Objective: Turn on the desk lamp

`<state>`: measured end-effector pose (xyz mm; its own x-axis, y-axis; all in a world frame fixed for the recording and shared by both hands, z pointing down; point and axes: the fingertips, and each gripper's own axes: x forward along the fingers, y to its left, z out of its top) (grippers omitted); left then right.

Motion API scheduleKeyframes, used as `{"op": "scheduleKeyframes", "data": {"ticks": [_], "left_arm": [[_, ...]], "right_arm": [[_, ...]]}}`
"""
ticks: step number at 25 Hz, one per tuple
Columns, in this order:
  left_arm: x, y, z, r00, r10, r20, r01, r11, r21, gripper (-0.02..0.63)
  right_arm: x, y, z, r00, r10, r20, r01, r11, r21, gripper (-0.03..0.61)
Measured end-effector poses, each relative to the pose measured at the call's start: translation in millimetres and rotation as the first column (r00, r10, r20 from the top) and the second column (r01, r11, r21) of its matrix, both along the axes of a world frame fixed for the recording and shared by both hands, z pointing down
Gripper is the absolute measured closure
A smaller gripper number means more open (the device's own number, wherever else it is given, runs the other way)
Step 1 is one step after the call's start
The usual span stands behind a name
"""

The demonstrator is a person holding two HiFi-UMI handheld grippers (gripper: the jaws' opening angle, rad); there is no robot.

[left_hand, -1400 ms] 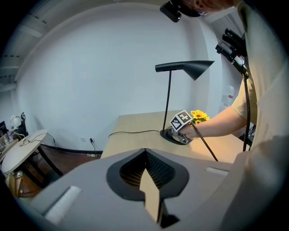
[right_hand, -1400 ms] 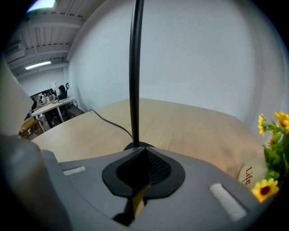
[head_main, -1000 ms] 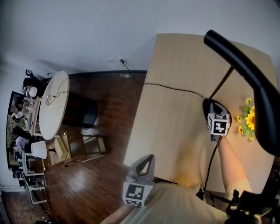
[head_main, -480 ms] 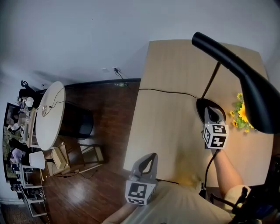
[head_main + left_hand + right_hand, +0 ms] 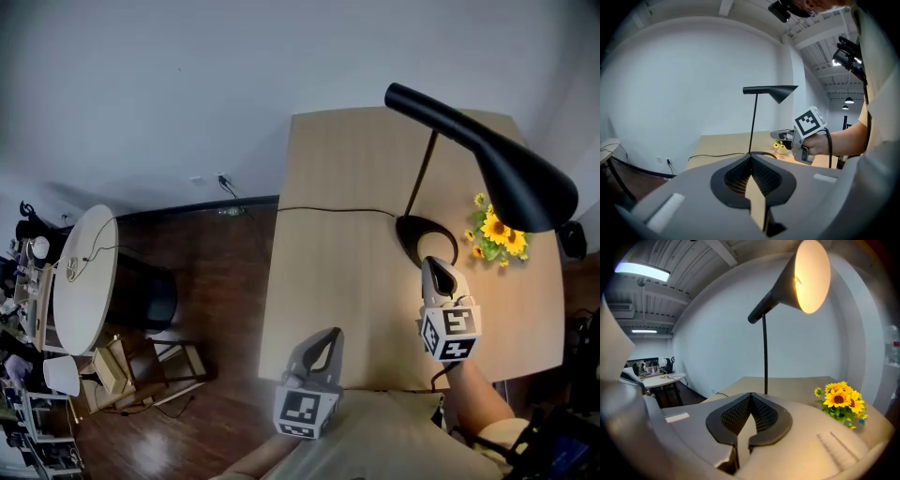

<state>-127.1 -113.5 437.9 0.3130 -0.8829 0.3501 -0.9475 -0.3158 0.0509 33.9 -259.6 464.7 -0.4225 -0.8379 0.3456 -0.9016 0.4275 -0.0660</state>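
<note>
The black desk lamp stands at the right of the wooden desk (image 5: 328, 244): round base (image 5: 427, 239), thin pole, long shade (image 5: 511, 178). It is lit. In the right gripper view the shade's mouth (image 5: 811, 275) glows, and warm light falls on the desk by the sunflowers (image 5: 495, 234). My right gripper (image 5: 429, 264) is shut and empty, its tips just in front of the base and pointing at it. My left gripper (image 5: 330, 336) is shut and empty, at the desk's front edge, left of the right one. The left gripper view shows the lamp (image 5: 771, 91) and the right gripper (image 5: 801, 136).
The lamp's black cord (image 5: 328, 209) runs left across the desk to a wall outlet (image 5: 223, 178). On the wooden floor to the left stand a round white table (image 5: 84, 267), a black bin (image 5: 150, 295) and a small wooden stool (image 5: 112, 370).
My right gripper has drawn back from on top of the lamp's base toward the desk's front edge. The head view has shifted, so the lamp sits further left and higher. The left gripper has stayed put.
</note>
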Motion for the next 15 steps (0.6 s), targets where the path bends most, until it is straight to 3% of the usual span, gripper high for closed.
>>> {"op": "scheduleKeyframes", "data": {"ticks": [10,15], "left_arm": [[-1,15,-23,0.996,0.079,-0.032,-0.076,0.991,0.107,0.614],[0,32,-28,0.991,0.13,-0.043,-0.123,0.983,0.133,0.614]], "right_arm": [[-22,103,-58,1.0,-0.028,0.003,0.027,0.994,0.105,0.578],[-38,149,-59,1.0,-0.011,0.02,0.009,0.995,0.102,0.578]]}}
